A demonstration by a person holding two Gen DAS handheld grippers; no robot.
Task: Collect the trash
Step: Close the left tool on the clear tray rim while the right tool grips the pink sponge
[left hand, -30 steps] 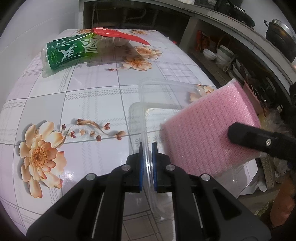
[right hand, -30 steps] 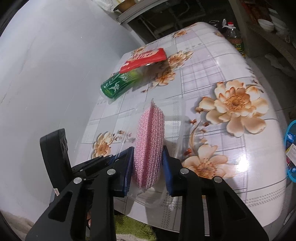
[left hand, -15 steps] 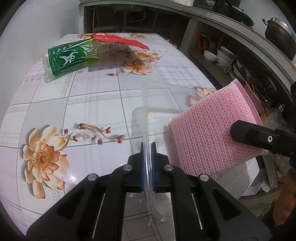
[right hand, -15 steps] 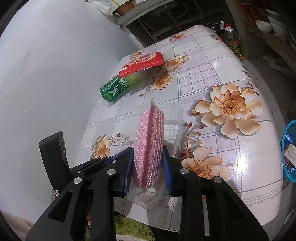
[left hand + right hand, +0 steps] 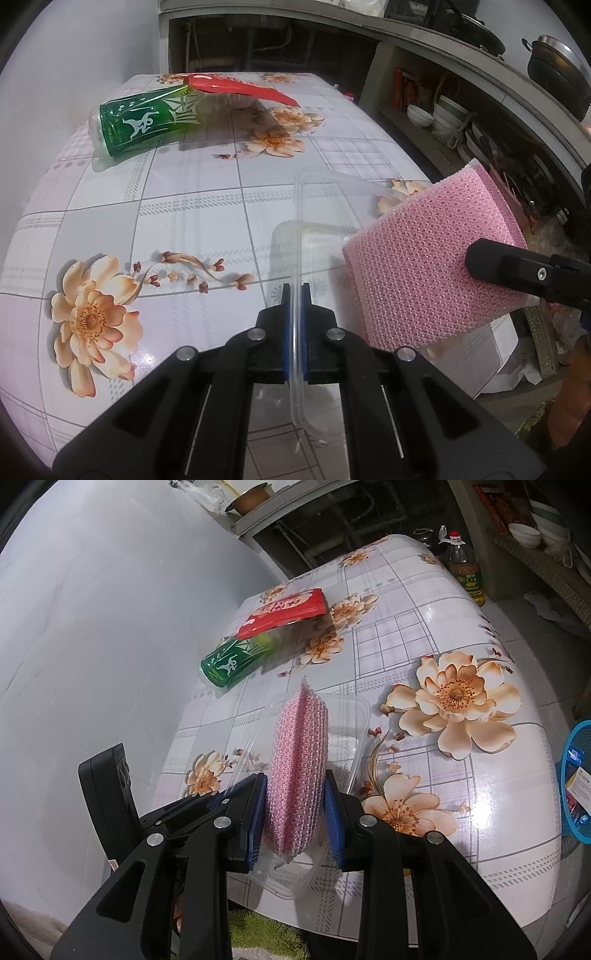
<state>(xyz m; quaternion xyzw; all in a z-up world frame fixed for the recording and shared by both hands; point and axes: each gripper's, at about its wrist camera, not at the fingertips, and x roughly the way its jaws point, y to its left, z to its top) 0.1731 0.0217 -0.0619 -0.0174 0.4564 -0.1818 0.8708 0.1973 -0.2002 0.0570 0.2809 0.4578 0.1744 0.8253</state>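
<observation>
**Sponge lifted over held box**

Bottle [image 5: 144, 122] and red packet [image 5: 240, 88] lie far left on the table [image 5: 184, 206]. The clear box [image 5: 295, 236] rim is pinched by the left claw [image 5: 294, 332]. Rightward, the pink sponge [image 5: 432, 258] is clamped edge-up by the right claw [image 5: 295, 819], long axis pointing away. A slip could be caused by the sponge compressing.

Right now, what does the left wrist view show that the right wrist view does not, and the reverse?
Only the left wrist view shows the left gripper with jaws shut on the clear container's rim, and the dark pot on the counter. Only the right wrist view shows the blue basket beside the table and the oil bottle. Both show the pink sponge held by the right gripper, the green bottle and the red packet.
</observation>
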